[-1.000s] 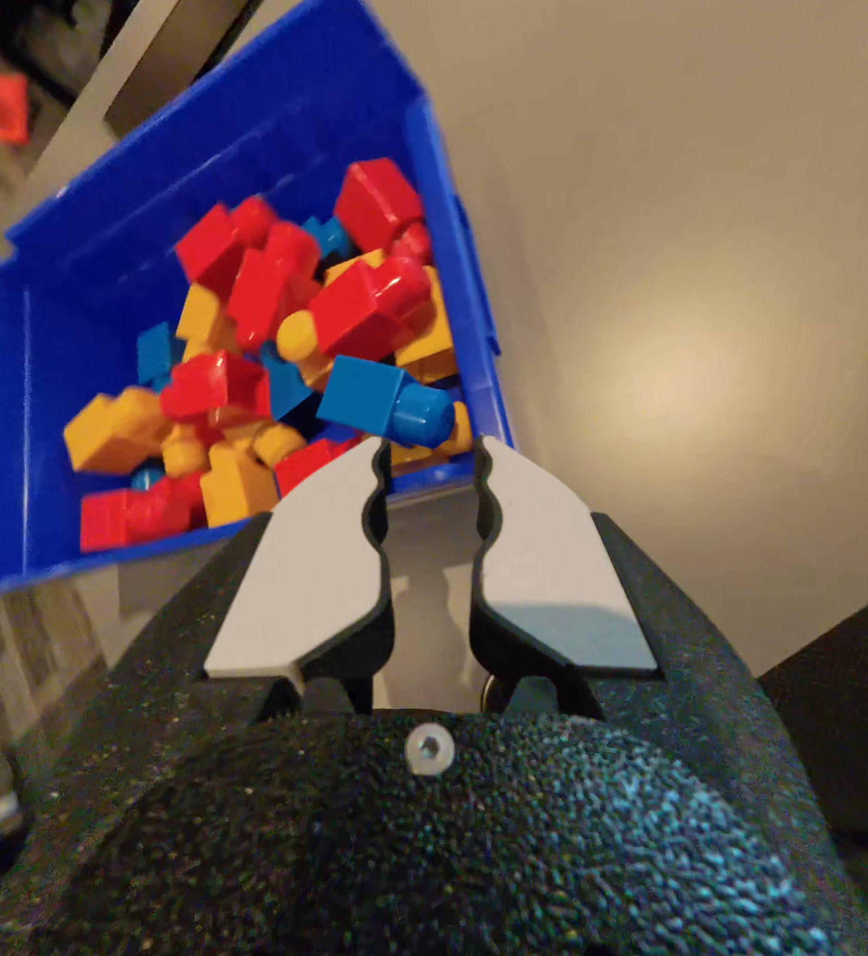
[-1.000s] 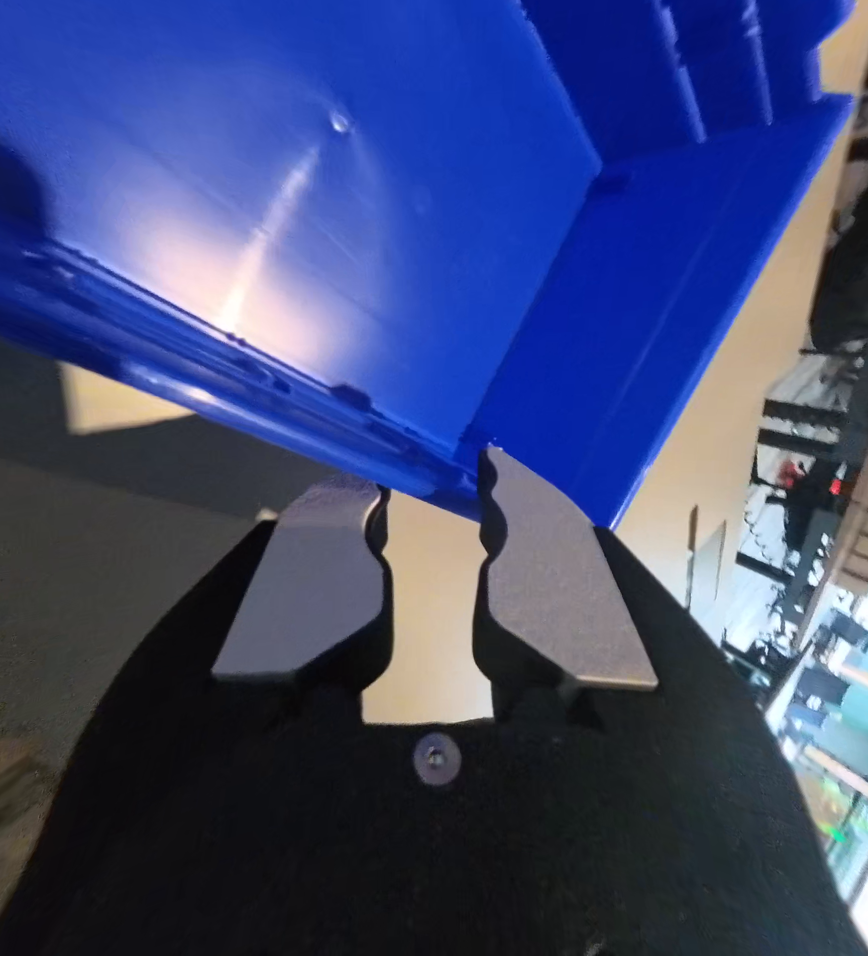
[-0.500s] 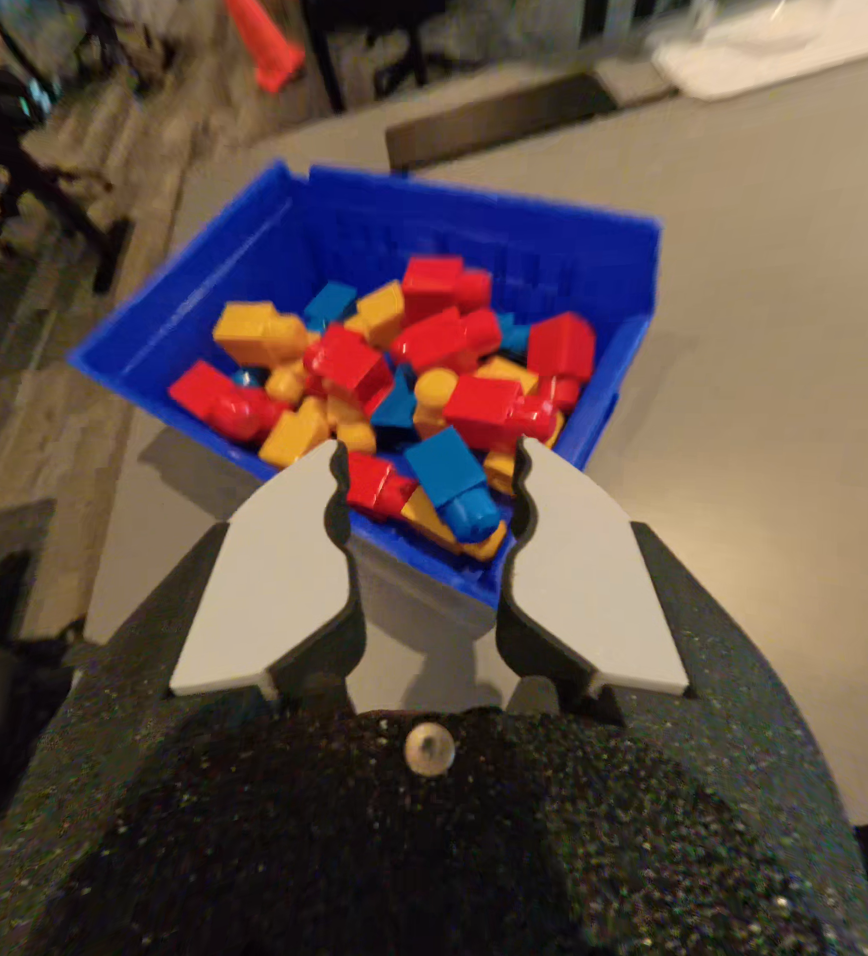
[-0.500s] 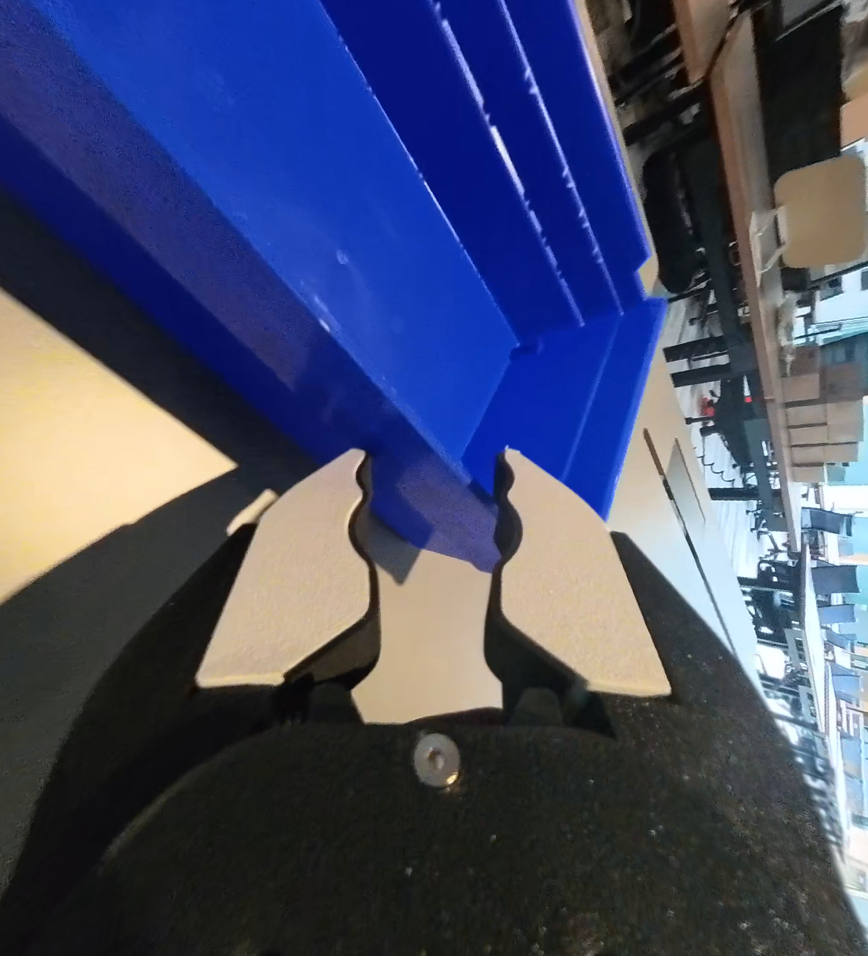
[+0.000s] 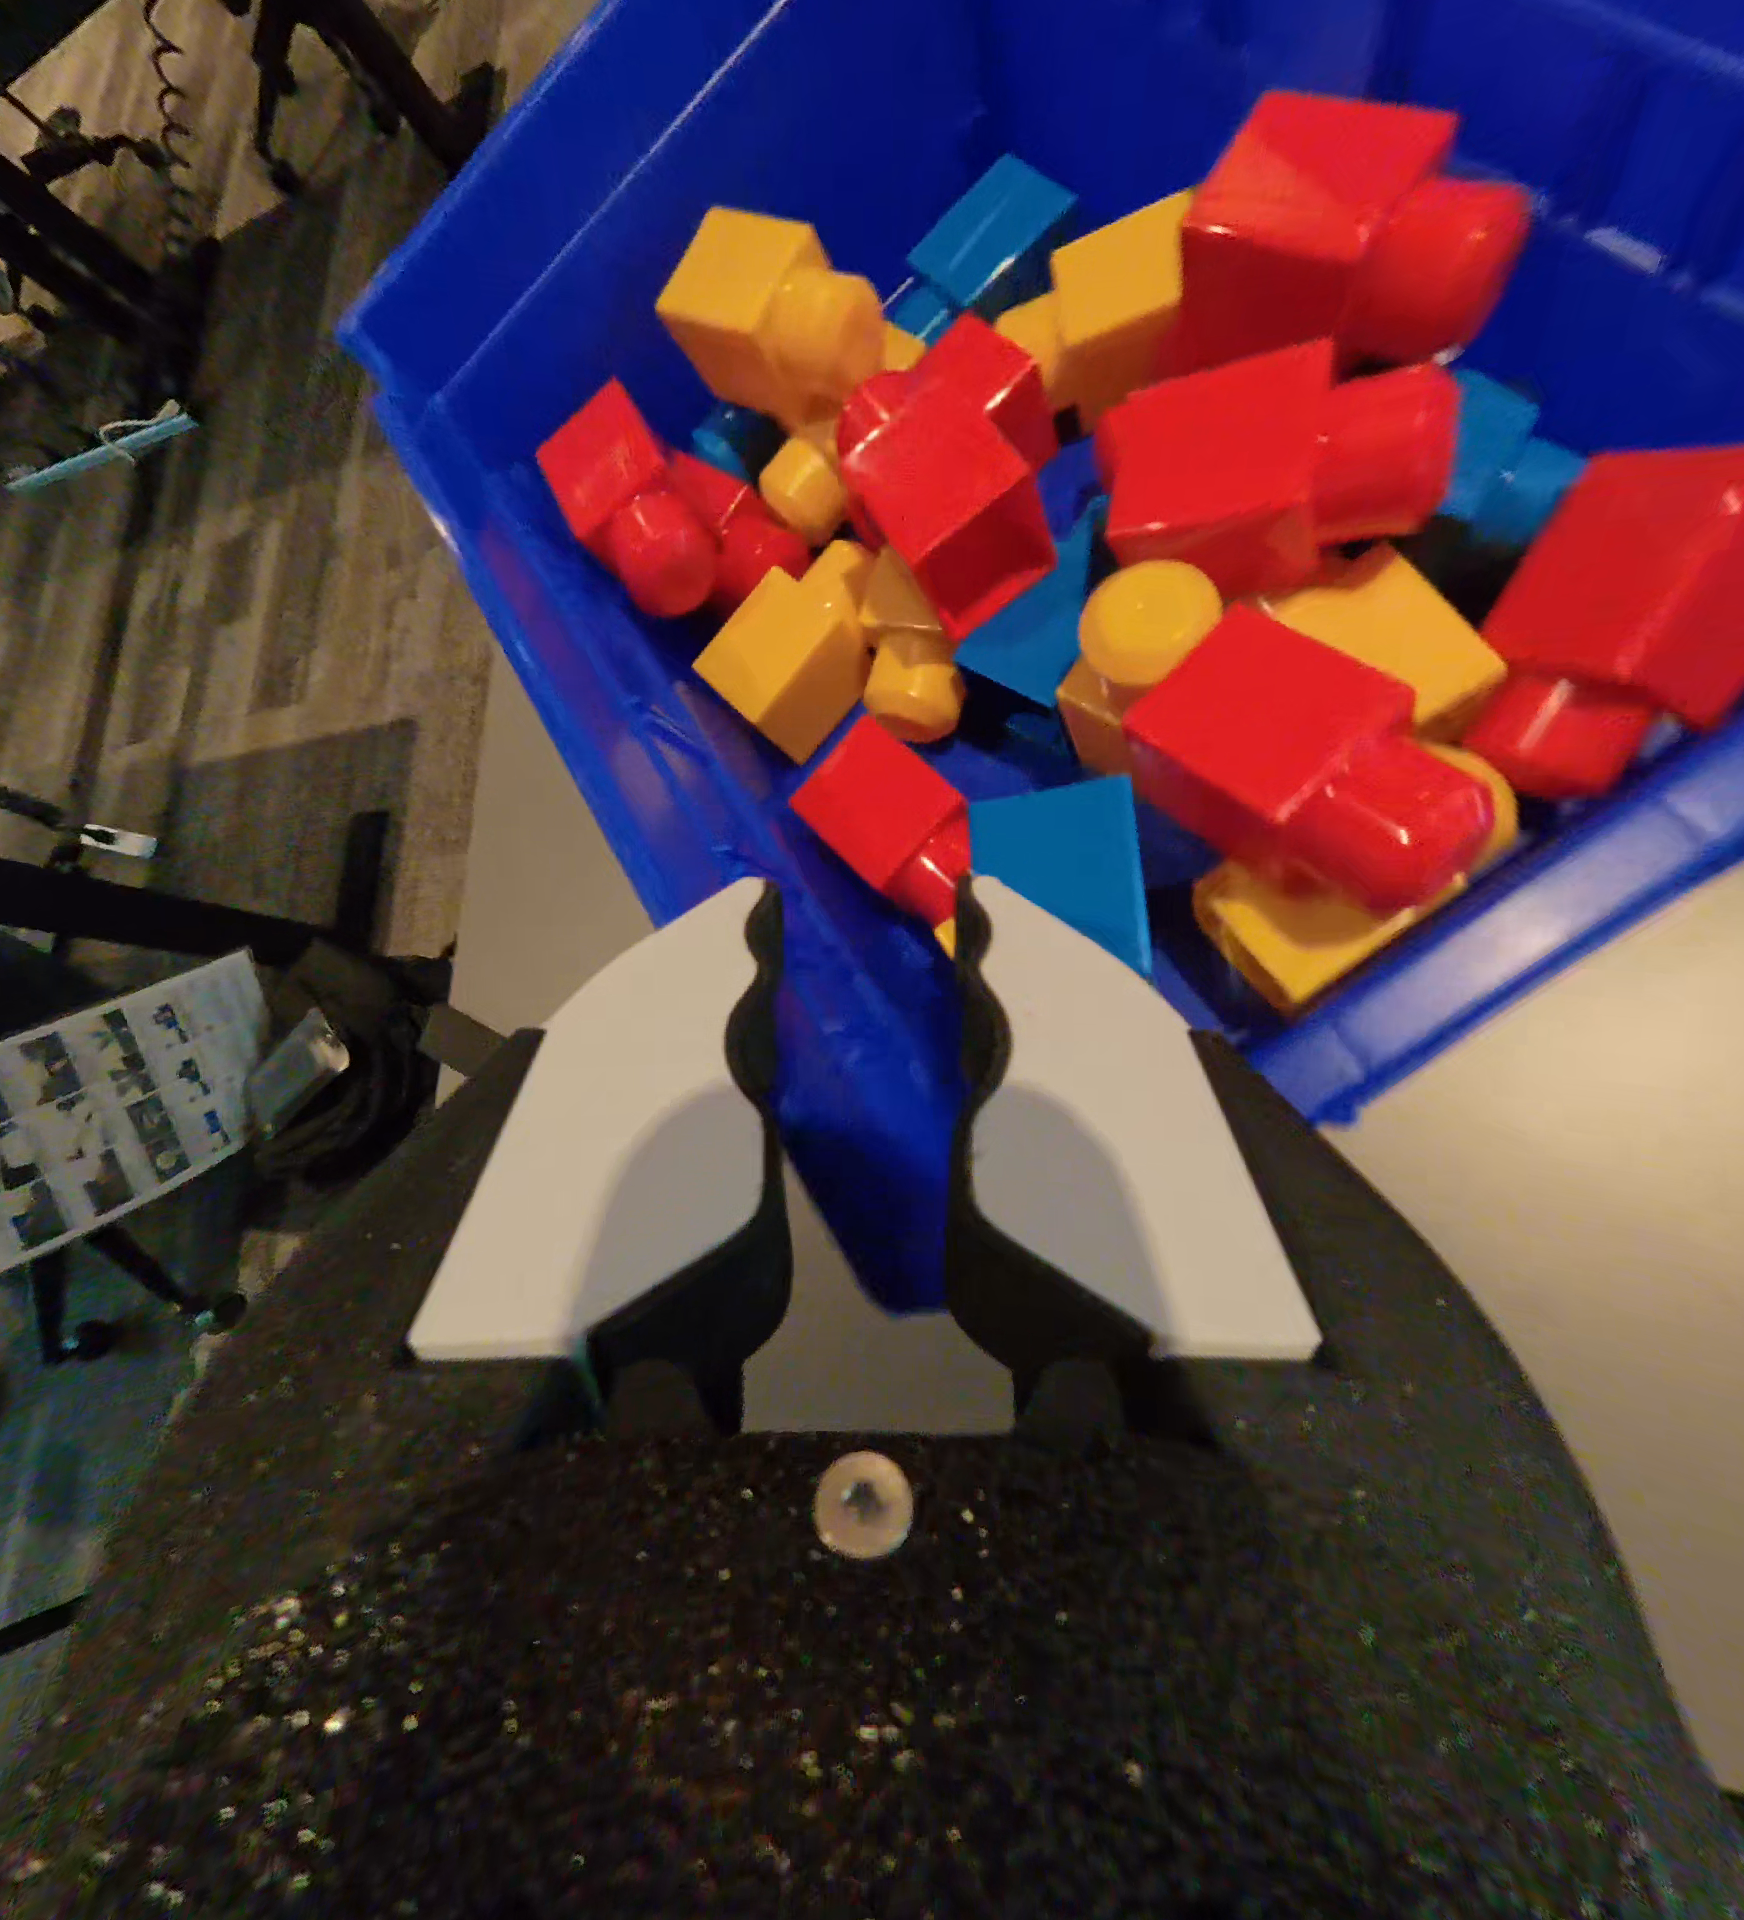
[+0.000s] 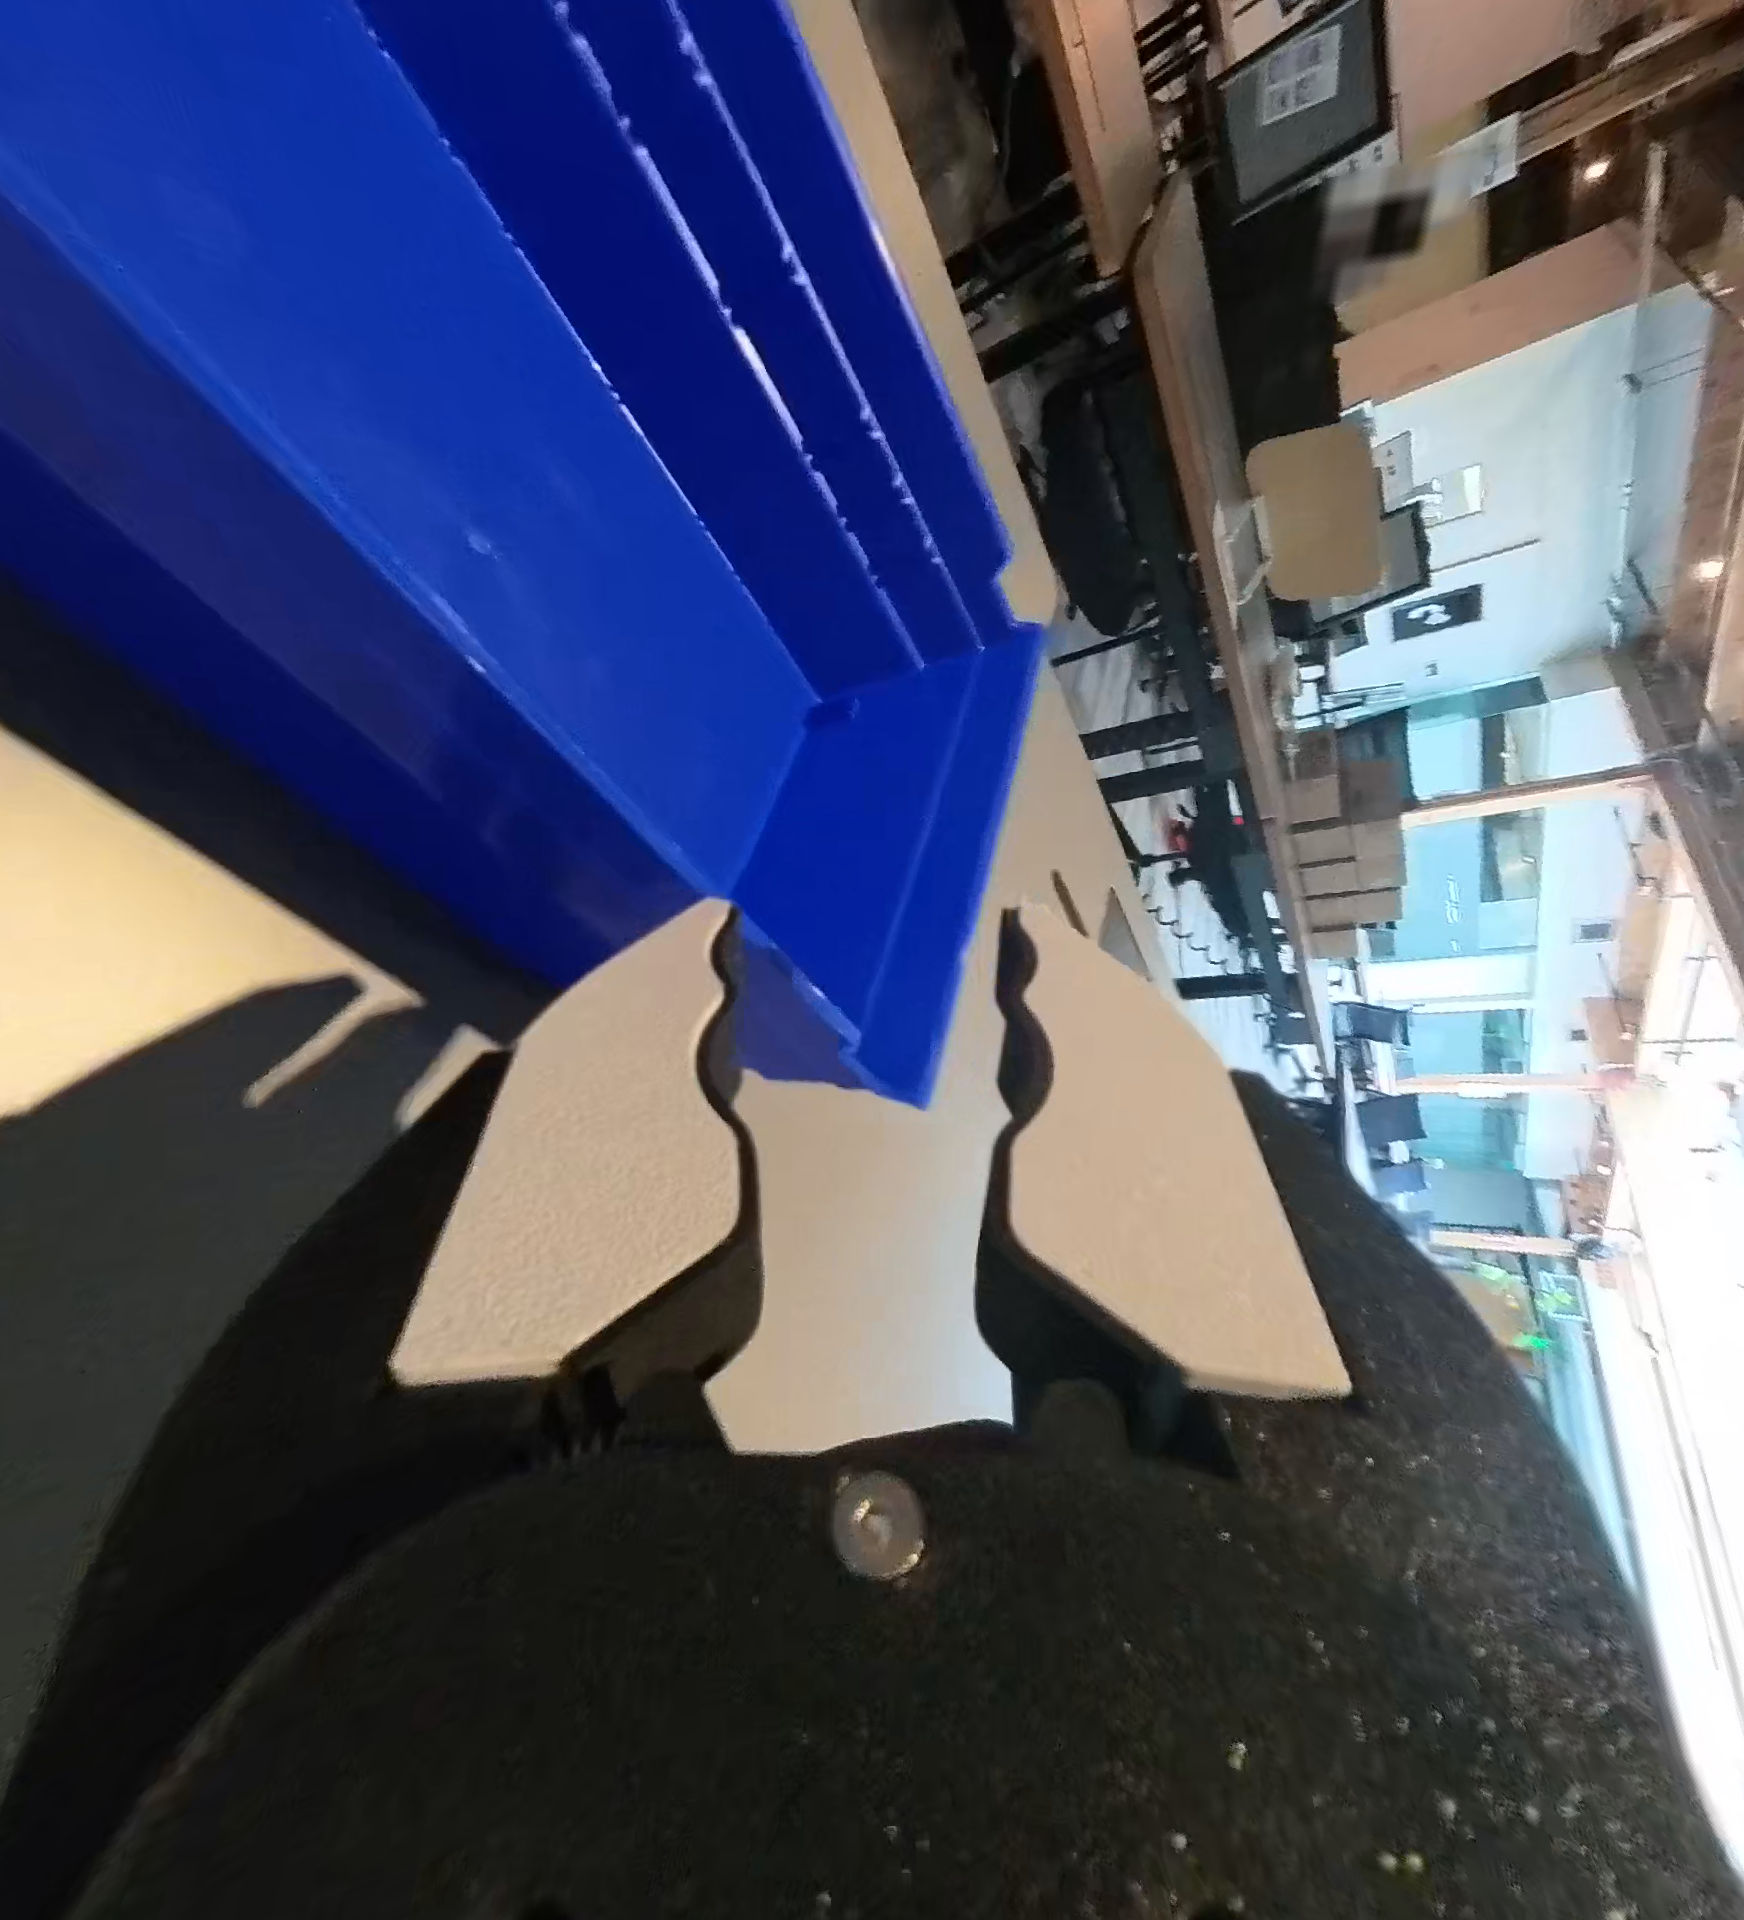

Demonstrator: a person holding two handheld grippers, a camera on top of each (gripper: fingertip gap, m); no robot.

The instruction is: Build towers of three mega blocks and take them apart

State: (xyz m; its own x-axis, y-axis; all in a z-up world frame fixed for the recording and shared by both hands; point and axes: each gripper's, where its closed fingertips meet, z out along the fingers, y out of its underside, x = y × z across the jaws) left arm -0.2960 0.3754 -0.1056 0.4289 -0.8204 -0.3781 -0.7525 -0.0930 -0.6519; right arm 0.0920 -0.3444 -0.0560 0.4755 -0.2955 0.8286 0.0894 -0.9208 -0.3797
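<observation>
- Straddling a corner of the blue bin (image 5: 577, 343), the left gripper (image 5: 863, 904) has its two grey fingers (image 5: 629, 1122) on either side of the bin wall; the blue plastic fills the gap between them, and the inner edges look to be against it, so the jaws appear pinched on the wall.
- Pointing up at the bin from below and outside, the right gripper (image 6: 868, 925) has its fingers (image 6: 598, 1153) spread, with a lower corner of the blue bin (image 6: 328, 436) reaching between the tips; the left tip touches or nearly touches it, and clear space shows on the right side.
- The right wrist view is rolled well over, so the room behind runs sideways.
- In the left wrist view the bin sits tilted over a pale tabletop (image 5: 1574, 1143).
- Inside lies a loose heap of mega blocks (image 5: 1252, 488) in red, yellow and blue, none stacked into a tower.
- One small red block (image 5: 878, 810) lies just past the left fingertips, beside a blue block (image 5: 1065, 862).
- Grey floor (image 5: 224, 582) shows left of the table.
</observation>
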